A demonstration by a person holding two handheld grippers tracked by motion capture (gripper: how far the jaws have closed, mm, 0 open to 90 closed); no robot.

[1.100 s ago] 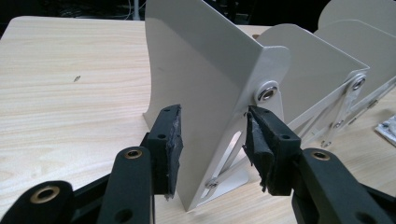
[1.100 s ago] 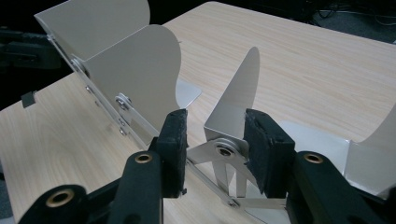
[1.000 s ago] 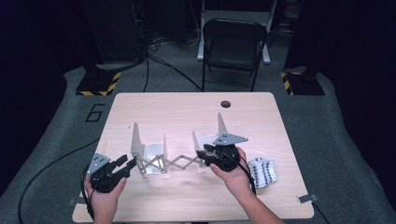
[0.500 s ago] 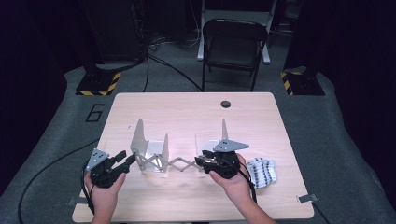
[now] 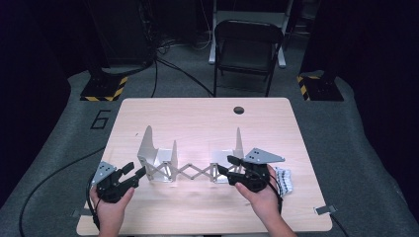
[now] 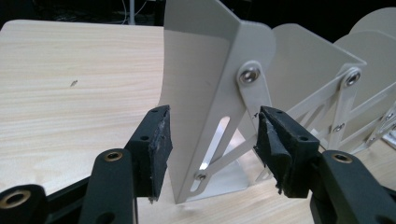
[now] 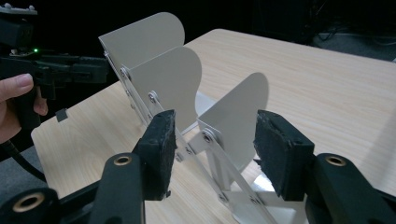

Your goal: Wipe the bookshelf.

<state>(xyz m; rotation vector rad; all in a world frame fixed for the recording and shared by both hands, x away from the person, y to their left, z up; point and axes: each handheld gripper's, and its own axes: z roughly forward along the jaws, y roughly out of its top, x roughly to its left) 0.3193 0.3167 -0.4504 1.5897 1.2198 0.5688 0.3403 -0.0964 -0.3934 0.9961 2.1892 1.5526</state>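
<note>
The rack on the table is stretched wider than a second ago, its scissor links drawn out between the end plates, so the pulling apart is judged done. Both sets of jaws have just been opening. The left gripper is set wide around the left end plate, pads clear of it. The right gripper is likewise wide, the right end plate between its pads, unpressed
</note>
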